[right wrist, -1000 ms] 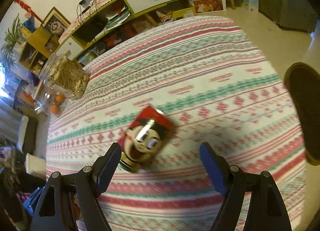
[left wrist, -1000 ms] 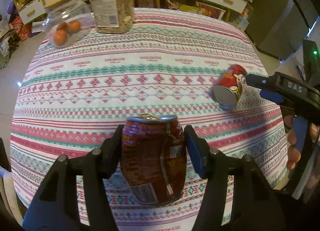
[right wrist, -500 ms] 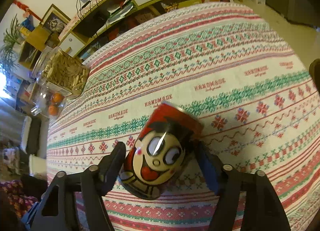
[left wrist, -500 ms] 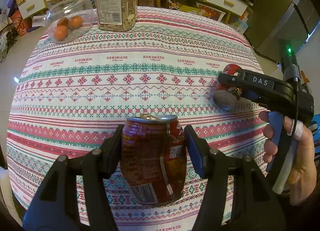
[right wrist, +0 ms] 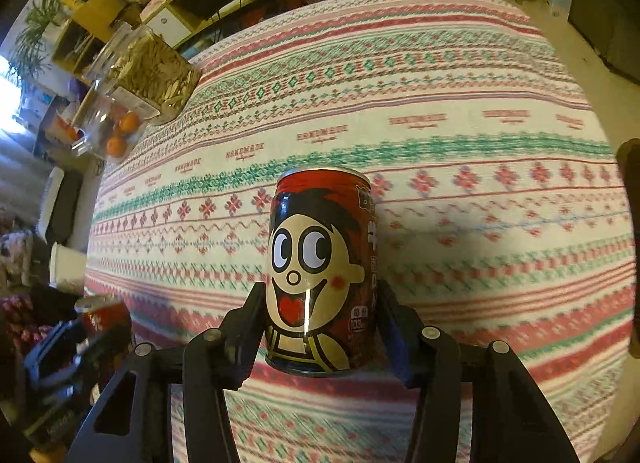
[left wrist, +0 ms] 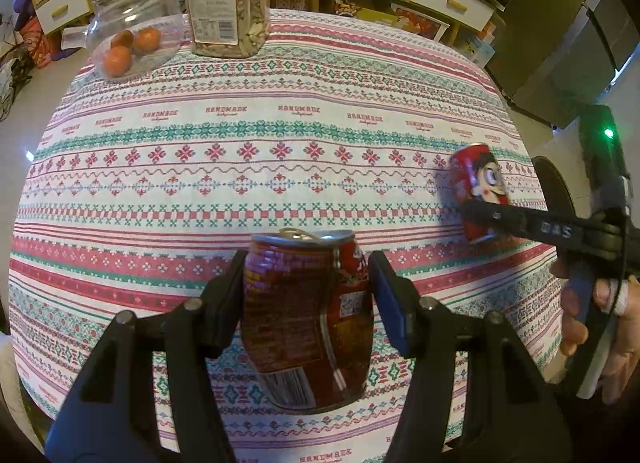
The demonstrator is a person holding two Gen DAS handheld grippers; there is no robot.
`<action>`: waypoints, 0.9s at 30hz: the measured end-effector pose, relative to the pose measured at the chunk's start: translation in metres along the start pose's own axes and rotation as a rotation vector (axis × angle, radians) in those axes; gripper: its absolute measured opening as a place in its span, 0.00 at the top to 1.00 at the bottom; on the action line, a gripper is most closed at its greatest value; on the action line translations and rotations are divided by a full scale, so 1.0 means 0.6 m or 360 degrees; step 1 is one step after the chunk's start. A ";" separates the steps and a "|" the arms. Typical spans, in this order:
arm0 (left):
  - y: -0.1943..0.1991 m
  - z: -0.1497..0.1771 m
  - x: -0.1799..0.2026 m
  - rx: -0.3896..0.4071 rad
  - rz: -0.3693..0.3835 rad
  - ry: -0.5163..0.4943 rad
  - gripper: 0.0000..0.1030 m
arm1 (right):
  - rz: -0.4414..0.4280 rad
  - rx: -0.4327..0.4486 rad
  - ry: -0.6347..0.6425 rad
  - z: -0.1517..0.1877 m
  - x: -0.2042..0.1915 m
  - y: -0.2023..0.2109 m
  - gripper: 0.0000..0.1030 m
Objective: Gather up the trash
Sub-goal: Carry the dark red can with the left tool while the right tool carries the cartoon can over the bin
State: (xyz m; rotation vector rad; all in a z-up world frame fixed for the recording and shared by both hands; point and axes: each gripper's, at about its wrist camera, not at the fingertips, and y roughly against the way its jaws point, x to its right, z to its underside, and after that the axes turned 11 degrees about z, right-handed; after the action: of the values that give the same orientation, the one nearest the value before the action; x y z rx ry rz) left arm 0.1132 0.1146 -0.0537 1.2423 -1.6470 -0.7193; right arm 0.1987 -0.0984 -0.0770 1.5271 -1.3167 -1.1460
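The left gripper (left wrist: 307, 299) is clamping a dark red drink can (left wrist: 306, 319) between its two fingers, jaws pressed against the can's sides. The can is standing upright in the grip, pull-tab end on top, above the near edge of the surface (left wrist: 280, 135), which is covered by a striped, patterned cloth.

The right gripper (right wrist: 320, 327) is closing its fingers on a red cartoon-face can (right wrist: 320, 271), both jaws touching the can's lower sides. This can is also upright, with the printed face turned toward the wrist camera. From the left wrist view the same can (left wrist: 478, 191) is sitting at the right side of the surface, with one black finger of the right gripper crossing its lower half and the right hand (left wrist: 600, 327) wrapped around the handle.

At the far left of the surface, a glass jar holding oranges (left wrist: 134, 45) is standing just beside a clear jar of seeds (left wrist: 228, 3).
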 end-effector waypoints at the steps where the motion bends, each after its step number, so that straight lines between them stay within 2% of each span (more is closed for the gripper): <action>1: -0.001 0.000 0.002 -0.0001 0.0002 -0.0001 0.41 | 0.0011 0.0015 0.0000 0.002 0.008 0.008 0.48; 9: -0.011 -0.007 0.041 0.0003 0.0038 -0.0034 0.41 | 0.0061 0.0123 -0.0082 0.023 0.111 0.067 0.48; 13: -0.017 -0.014 0.075 0.0029 0.0097 -0.0037 0.41 | 0.0087 0.0134 -0.0142 0.032 0.171 0.084 0.48; 20: -0.051 -0.024 0.176 0.0049 0.0235 -0.0085 0.41 | 0.0154 0.0190 -0.0310 0.049 0.301 0.125 0.48; 27: -0.108 -0.021 0.297 -0.0001 0.0354 -0.0222 0.41 | 0.0336 0.0192 -0.0518 0.086 0.459 0.142 0.48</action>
State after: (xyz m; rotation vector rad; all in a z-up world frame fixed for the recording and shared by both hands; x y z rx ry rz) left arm 0.1394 -0.0734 -0.0469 1.0067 -1.8642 -0.6794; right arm 0.1397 -0.3838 -0.0454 1.2820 -1.7480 -1.2311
